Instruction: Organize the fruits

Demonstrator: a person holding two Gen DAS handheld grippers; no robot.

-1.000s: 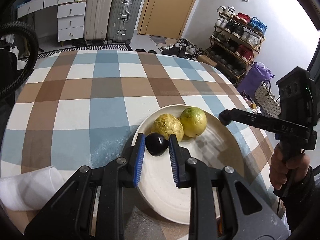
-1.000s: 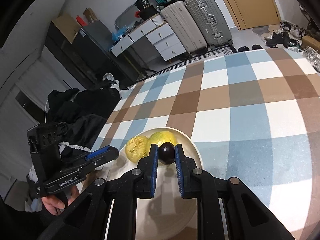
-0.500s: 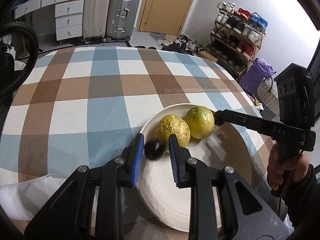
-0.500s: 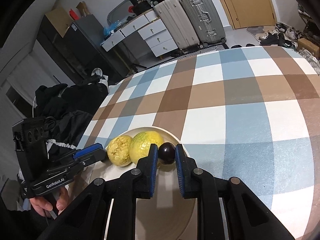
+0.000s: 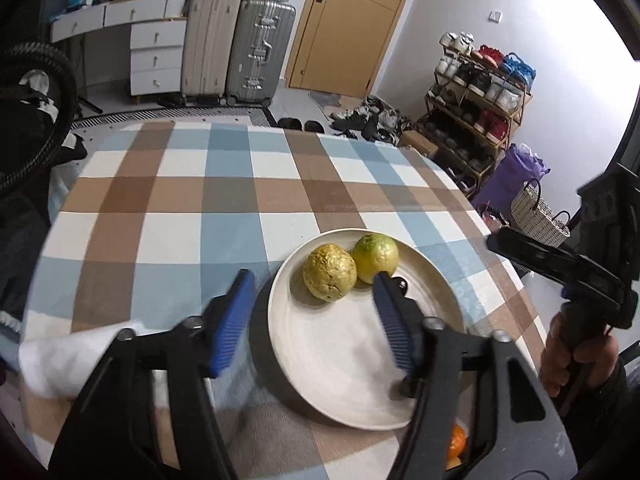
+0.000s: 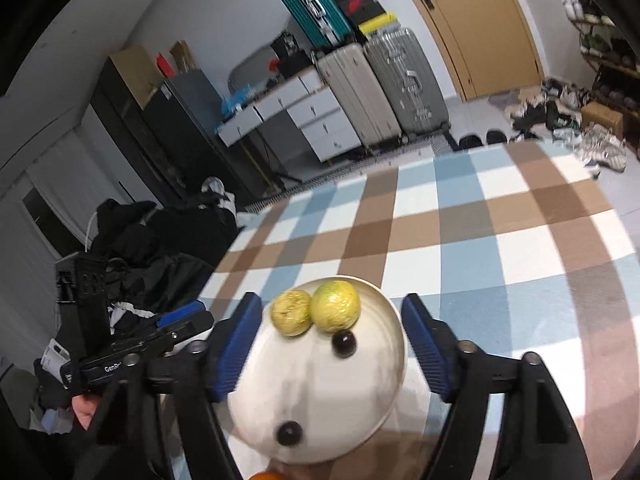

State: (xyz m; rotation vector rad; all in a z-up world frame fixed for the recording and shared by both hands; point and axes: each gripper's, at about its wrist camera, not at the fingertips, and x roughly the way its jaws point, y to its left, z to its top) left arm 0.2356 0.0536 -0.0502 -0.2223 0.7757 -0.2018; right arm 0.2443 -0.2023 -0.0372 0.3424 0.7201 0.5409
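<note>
Checked tablecloth fills mid-frame; suitcases, door upper frame. Plate lower centre. Left gripper, right gripper both spread wide, empty.

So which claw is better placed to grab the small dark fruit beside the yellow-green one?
Right, probably. The open right claw straddles the dark fruit, which lies between its fingers. The left claw is open too, but the fruit sits just outside it, mostly hidden behind one finger.
</note>
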